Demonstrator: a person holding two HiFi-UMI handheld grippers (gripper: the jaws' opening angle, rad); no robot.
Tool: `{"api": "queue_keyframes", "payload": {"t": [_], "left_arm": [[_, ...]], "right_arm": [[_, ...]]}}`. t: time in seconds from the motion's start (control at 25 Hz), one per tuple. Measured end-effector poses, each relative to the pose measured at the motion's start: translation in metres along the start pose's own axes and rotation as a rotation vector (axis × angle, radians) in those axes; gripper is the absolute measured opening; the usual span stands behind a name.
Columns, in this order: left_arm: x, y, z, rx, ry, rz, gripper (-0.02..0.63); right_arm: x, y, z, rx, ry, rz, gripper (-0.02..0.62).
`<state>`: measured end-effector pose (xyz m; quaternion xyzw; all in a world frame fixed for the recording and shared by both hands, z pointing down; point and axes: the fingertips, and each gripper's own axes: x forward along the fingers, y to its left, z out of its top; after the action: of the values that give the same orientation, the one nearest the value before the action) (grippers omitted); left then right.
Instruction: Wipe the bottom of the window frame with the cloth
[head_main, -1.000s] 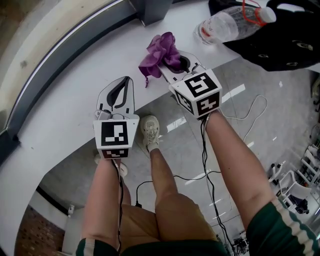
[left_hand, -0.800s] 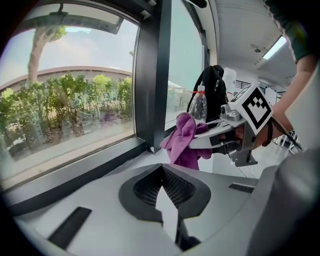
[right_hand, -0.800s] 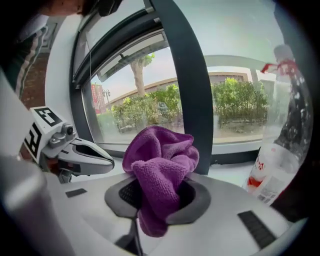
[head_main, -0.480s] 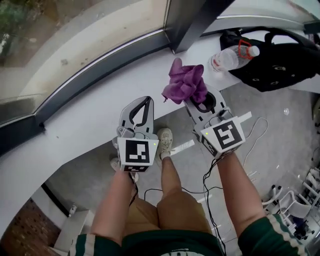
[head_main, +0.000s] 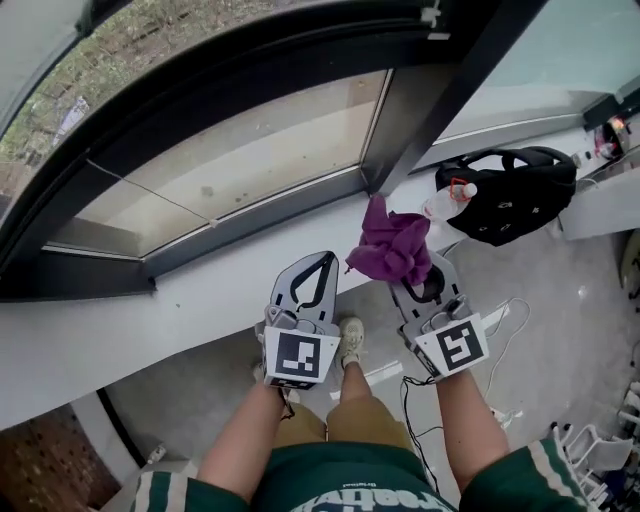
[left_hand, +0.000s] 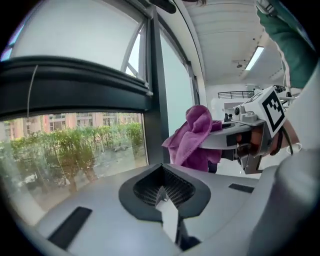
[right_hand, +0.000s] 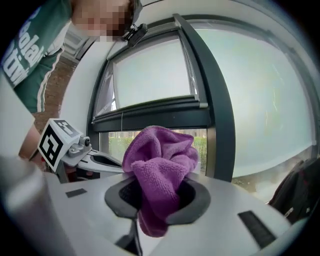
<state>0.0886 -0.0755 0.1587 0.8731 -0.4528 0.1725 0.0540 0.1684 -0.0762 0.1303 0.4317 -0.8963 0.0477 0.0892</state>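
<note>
Purple cloth (head_main: 392, 250), dark grey window frame (head_main: 425, 110), white sill (head_main: 120, 320), black bag (head_main: 510, 200), green white-striped sleeve (head_main: 535, 475)

Sill (head_main: 150, 320) runs open leftward; mullion (head_main: 425, 100), bag (head_main: 510, 195) and bottle (head_main: 440, 206) crowd the right.

An office-like hall: tall dark-framed window (head_main: 250, 160), glossy grey floor (head_main: 560, 330), ceiling strip light (left_hand: 255, 57).
</note>
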Motion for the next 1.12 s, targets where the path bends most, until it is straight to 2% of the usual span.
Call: {"api": "queue_keyframes", "payload": {"t": [0.2,0.32,0.52,0.72,0.88,1.12], "left_arm": [[-0.044,0.009,0.061,0.029,-0.084,0.014,0.009],[-0.067,0.012,0.086,0.010,-0.136,0.031,0.009],[-0.110,0.014,0.134,-0.003,-0.211,0.050,0.009],[-0.148,0.021,0.176,0.074,-0.290,0.094,0.009],[-0.169,0.032,0.199,0.062,-0.339,0.125,0.009],[-0.191,0.044,0.230,0.067,-0.388,0.151,0.009]], "right_arm": [[-0.023,0.015,0.055,0.008,-0.068,-0.049,0.104],[-0.032,0.029,0.077,0.011,-0.098,-0.049,0.104],[-0.049,0.050,0.124,-0.058,-0.149,-0.057,0.104],[-0.051,0.068,0.174,-0.151,-0.213,-0.017,0.104],[-0.052,0.083,0.211,-0.169,-0.283,0.010,0.104],[-0.049,0.106,0.247,-0.190,-0.328,0.071,0.104]]}}
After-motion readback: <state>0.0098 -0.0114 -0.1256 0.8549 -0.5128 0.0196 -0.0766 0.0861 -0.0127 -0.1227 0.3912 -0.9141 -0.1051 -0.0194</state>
